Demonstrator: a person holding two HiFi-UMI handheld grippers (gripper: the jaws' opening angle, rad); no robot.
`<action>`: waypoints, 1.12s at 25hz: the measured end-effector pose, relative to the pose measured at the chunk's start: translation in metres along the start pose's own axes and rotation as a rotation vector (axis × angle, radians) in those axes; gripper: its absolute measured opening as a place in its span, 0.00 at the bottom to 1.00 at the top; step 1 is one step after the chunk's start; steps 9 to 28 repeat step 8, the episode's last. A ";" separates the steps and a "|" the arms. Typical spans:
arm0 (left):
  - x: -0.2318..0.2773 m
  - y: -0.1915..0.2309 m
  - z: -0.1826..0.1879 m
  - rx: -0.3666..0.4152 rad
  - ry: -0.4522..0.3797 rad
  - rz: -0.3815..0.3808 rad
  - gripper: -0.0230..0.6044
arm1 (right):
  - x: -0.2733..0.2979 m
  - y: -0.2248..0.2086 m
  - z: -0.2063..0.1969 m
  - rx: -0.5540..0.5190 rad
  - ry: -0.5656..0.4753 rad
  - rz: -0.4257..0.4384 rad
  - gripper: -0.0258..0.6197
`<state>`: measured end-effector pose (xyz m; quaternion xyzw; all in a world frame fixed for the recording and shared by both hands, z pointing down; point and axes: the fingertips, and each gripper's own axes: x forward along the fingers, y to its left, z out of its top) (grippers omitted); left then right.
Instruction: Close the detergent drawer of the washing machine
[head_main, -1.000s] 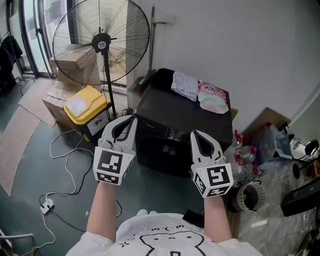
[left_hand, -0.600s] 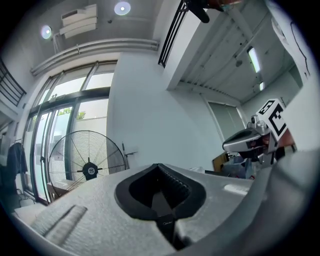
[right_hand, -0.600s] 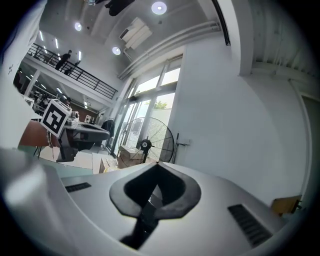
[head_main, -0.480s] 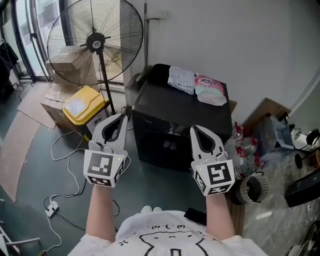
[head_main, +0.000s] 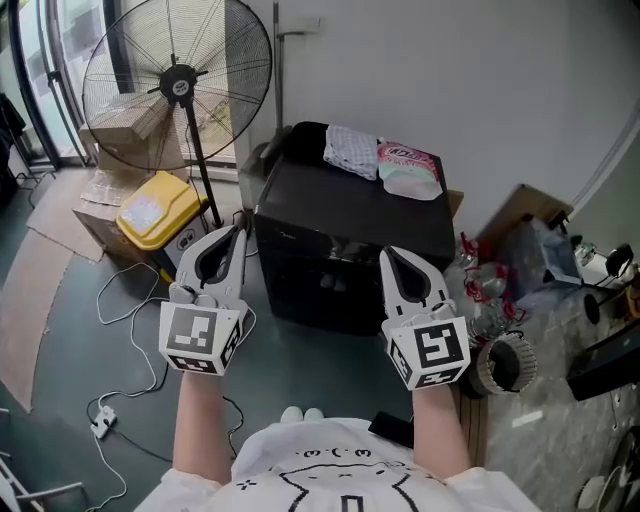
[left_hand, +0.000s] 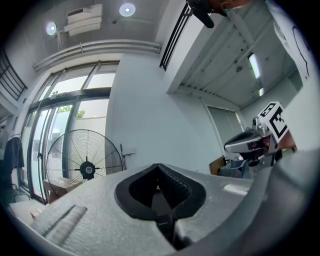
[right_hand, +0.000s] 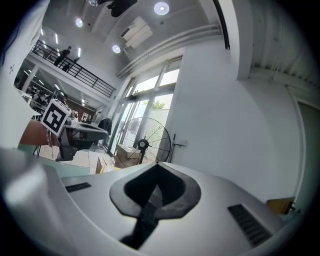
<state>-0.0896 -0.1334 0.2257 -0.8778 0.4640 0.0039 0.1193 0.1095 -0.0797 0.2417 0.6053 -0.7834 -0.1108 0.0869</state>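
The black washing machine (head_main: 345, 215) stands against the white wall in the head view. Its upper front shows a dim grey patch (head_main: 335, 252); I cannot tell how the detergent drawer stands. My left gripper (head_main: 236, 234) hangs at the machine's left front corner, shut and empty. My right gripper (head_main: 389, 256) hovers before the machine's right front, also shut with nothing in it. Neither touches the machine. In the left gripper view the left gripper (left_hand: 158, 165) has its jaws met, and in the right gripper view the right gripper (right_hand: 157, 164) does too.
A folded cloth (head_main: 350, 152) and a pink pack (head_main: 408, 168) lie on the machine's top. A large standing fan (head_main: 177, 85) and a yellow box (head_main: 152, 210) are to the left. Cables (head_main: 125, 340) trail on the floor. Clutter and a round ribbed part (head_main: 500, 365) crowd the right.
The head view has swung, so the machine and fan sit further left and higher. My left gripper has drifted slightly left in the frame. Both grippers stay shut.
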 end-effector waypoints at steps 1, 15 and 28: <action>0.000 0.000 0.000 0.001 -0.001 0.001 0.06 | -0.001 0.000 0.000 0.000 -0.001 -0.002 0.04; -0.003 -0.002 0.007 0.031 -0.015 0.011 0.06 | -0.010 -0.004 -0.001 0.009 -0.008 -0.020 0.04; -0.003 -0.002 0.007 0.031 -0.015 0.011 0.06 | -0.010 -0.004 -0.001 0.009 -0.008 -0.020 0.04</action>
